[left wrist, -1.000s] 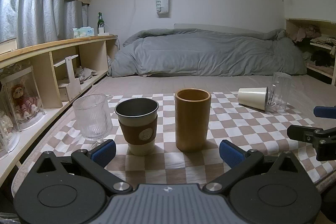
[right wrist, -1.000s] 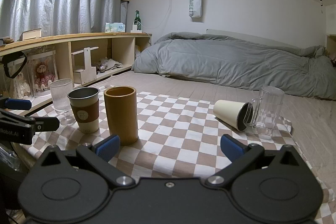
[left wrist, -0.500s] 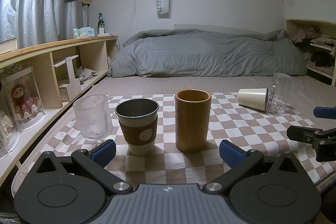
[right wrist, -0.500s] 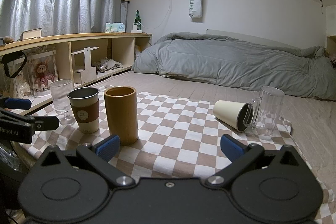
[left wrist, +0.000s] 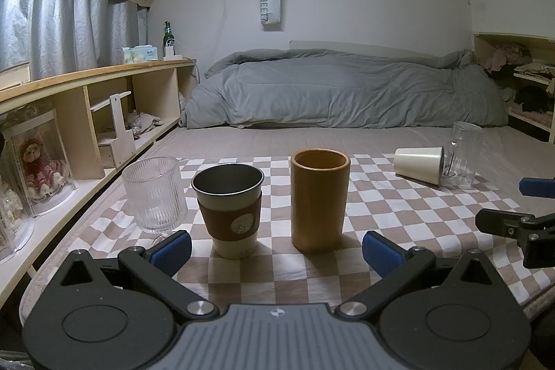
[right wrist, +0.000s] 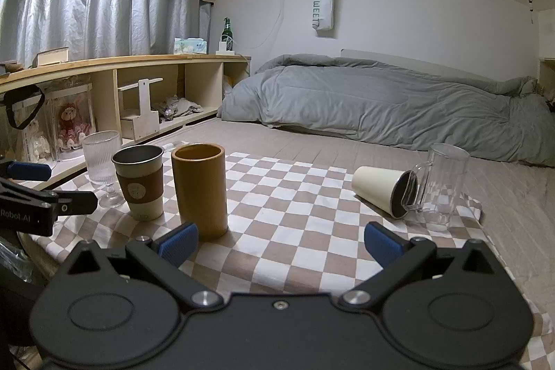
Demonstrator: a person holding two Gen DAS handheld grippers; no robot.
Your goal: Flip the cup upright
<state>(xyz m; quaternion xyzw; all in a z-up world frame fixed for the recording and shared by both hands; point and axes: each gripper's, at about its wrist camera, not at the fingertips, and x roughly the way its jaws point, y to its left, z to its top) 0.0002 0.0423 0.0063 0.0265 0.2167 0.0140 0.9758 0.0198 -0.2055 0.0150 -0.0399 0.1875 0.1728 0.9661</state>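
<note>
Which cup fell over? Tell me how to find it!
Look at the brown-and-white checkered cloth and go to its far right corner, where a clear glass mug with a handle stands. Right beside it is the cream cup with a dark rim. It is the only cup lying on its side.

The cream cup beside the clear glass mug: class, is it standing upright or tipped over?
Tipped over. The cream cup lies on its side on the checkered cloth, its dark mouth facing the clear mug.

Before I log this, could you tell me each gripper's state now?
Left gripper: open, holding nothing.
Right gripper: open, holding nothing.
</note>
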